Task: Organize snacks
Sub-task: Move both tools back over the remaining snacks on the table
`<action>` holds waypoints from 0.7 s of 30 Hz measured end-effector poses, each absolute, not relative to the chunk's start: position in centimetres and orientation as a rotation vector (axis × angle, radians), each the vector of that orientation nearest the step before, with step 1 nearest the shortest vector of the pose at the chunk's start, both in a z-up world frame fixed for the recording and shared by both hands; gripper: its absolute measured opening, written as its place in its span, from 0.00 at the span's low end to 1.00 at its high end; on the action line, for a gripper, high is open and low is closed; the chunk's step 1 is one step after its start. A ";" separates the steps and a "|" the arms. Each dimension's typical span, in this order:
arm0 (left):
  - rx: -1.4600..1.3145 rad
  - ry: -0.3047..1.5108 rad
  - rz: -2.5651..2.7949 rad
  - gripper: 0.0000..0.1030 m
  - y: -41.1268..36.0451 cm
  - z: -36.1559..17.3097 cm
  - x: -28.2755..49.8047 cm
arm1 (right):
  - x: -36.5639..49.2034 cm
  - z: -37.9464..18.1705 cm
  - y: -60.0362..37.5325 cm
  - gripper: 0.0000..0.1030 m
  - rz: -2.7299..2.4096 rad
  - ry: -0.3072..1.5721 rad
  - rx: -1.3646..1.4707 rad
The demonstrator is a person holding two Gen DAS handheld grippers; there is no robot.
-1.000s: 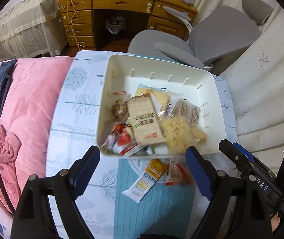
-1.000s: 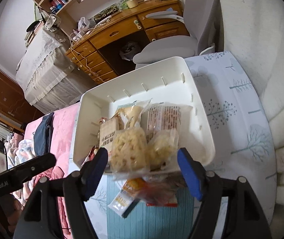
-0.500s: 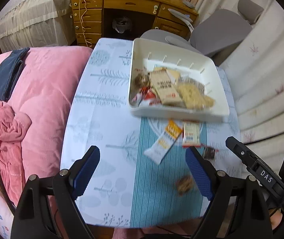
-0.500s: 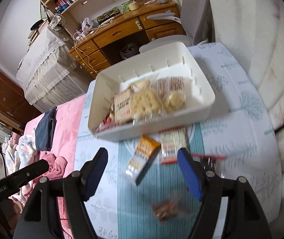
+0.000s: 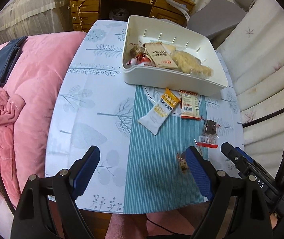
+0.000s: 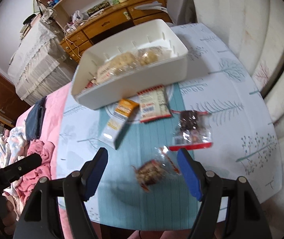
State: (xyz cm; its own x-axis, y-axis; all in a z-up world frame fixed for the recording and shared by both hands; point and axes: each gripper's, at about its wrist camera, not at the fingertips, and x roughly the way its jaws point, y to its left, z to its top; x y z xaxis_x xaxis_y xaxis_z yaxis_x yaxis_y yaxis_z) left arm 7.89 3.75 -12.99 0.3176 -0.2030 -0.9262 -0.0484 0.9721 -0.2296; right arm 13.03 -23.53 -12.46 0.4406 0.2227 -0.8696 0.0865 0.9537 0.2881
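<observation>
Both claws hover above the surface, a pale cloth printed with blue trees and a teal striped middle. The left claw is spread wide with nothing between its blue pads. The right claw is spread too, and a small clear-wrapped brown snack lies on the cloth in the gap, untouched. At twelve o'clock sits the white rectangular plastic bin, packets heaped inside. Just in front of it lie an orange-and-white bar wrapper and a red-edged white packet, side by side. At two o'clock from the left claw rests a dark chocolate-coloured snack in clear wrap with a red strip. A pink quilt fills nine o'clock.
</observation>
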 end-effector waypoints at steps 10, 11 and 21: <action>-0.208 1.279 0.005 0.85 0.6 -16.9 10.3 | 13.8 -16.7 -27.3 0.71 0.116 1.268 0.303; -0.201 1.286 0.019 0.85 0.2 -17.3 10.6 | 14.0 -17.1 -27.7 0.71 0.121 1.286 0.303; -0.093 1.290 0.116 0.85 -4.1 -22.2 14.0 | 17.7 -20.5 -30.7 0.71 0.192 1.374 0.218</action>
